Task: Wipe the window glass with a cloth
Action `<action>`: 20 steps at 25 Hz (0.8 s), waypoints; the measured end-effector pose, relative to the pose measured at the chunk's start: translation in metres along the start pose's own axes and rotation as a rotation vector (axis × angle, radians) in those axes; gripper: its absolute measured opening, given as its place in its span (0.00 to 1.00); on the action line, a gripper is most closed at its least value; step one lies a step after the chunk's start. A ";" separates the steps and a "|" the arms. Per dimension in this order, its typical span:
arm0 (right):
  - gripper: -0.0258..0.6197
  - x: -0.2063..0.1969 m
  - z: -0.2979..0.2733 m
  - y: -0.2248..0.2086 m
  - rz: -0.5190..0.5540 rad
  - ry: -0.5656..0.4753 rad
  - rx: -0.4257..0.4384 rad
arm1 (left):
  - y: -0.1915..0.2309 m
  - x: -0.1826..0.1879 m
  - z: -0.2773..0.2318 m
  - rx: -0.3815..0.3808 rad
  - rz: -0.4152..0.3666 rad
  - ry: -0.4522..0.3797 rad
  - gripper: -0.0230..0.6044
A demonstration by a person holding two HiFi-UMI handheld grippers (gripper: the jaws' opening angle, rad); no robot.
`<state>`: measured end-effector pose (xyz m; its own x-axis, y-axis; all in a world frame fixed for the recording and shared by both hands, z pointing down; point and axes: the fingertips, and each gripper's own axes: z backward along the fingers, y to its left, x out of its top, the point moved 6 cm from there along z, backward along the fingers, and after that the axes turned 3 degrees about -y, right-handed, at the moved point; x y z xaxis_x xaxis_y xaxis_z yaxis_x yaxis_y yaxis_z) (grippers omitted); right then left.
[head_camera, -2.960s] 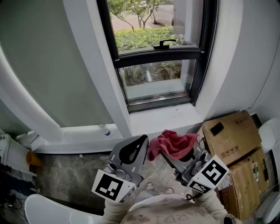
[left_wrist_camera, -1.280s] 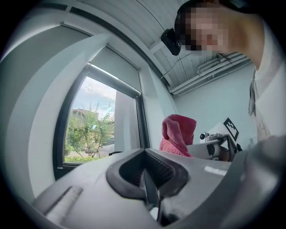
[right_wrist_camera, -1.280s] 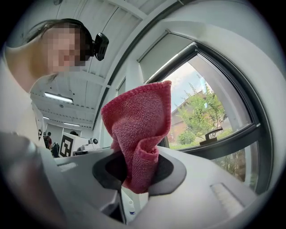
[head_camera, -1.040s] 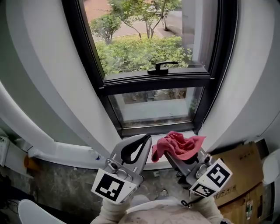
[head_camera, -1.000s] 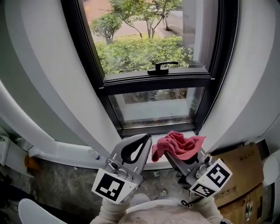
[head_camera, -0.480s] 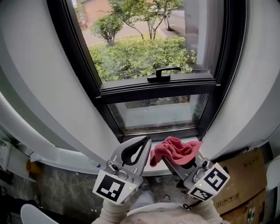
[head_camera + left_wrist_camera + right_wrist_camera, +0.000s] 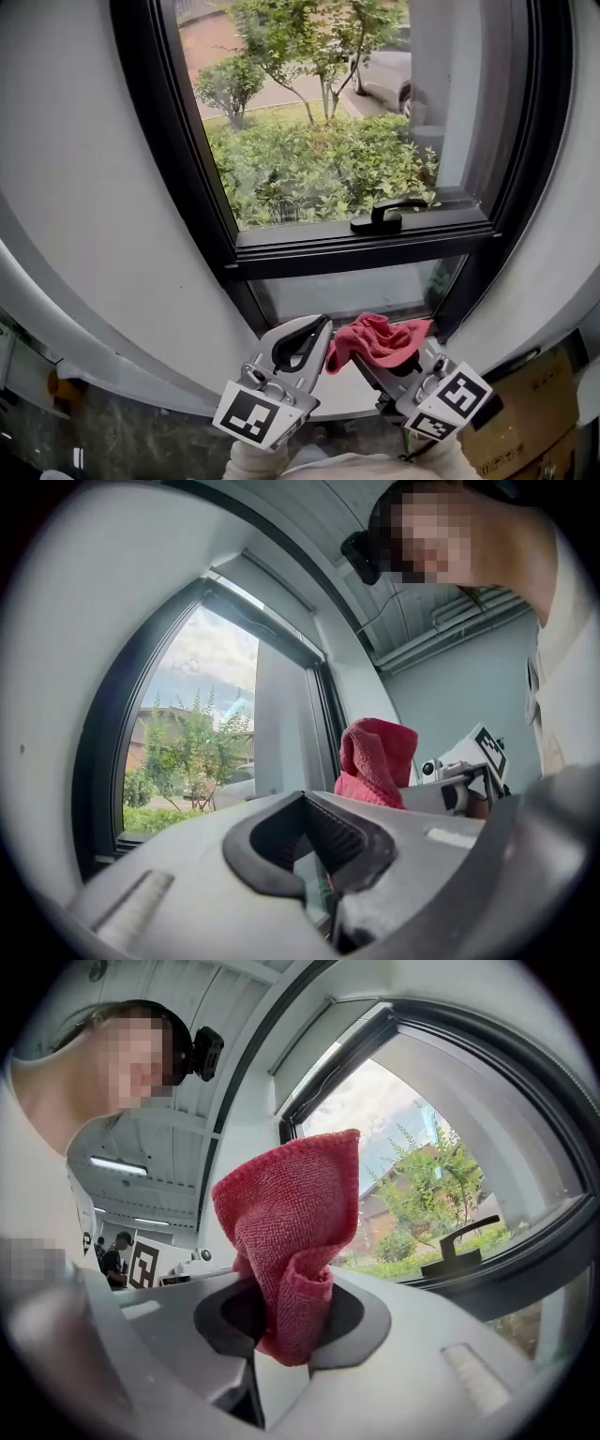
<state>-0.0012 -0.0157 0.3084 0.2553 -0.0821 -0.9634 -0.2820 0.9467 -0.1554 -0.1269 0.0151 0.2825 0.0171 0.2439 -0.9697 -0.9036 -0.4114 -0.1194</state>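
Note:
The window has a black frame and a large upper glass pane (image 7: 319,141), with a black handle (image 7: 386,216) on the crossbar and a narrow lower pane (image 7: 366,289) beneath it. My right gripper (image 7: 364,349) is shut on a bunched red cloth (image 7: 380,337), held just in front of the lower pane. In the right gripper view the cloth (image 7: 291,1232) stands up out of the jaws of the right gripper (image 7: 286,1321), with the handle (image 7: 459,1246) beyond. My left gripper (image 7: 317,326) is beside it, shut and empty. The left gripper view shows the left gripper (image 7: 305,803), the cloth (image 7: 377,761) and the glass (image 7: 187,752).
A white wall (image 7: 84,234) curves along the left of the window, and a white reveal (image 7: 562,253) along its right. A cardboard box (image 7: 530,412) sits at the lower right. Shrubs, trees and a parked car (image 7: 386,73) lie outside the glass.
The head view has tilted up and come closer to the window. Both grippers have risen from sill level to the lower pane. The cloth stays clamped in the right gripper.

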 end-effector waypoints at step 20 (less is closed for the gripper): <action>0.23 -0.017 -0.099 -0.038 0.027 0.052 -0.020 | 0.097 -0.022 -0.020 0.019 0.037 -0.016 0.04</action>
<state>-0.0862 -0.0809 0.3092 0.1989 -0.0734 -0.9773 -0.3069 0.9424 -0.1332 -0.2067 -0.0479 0.2877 -0.0235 0.2428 -0.9698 -0.9115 -0.4036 -0.0790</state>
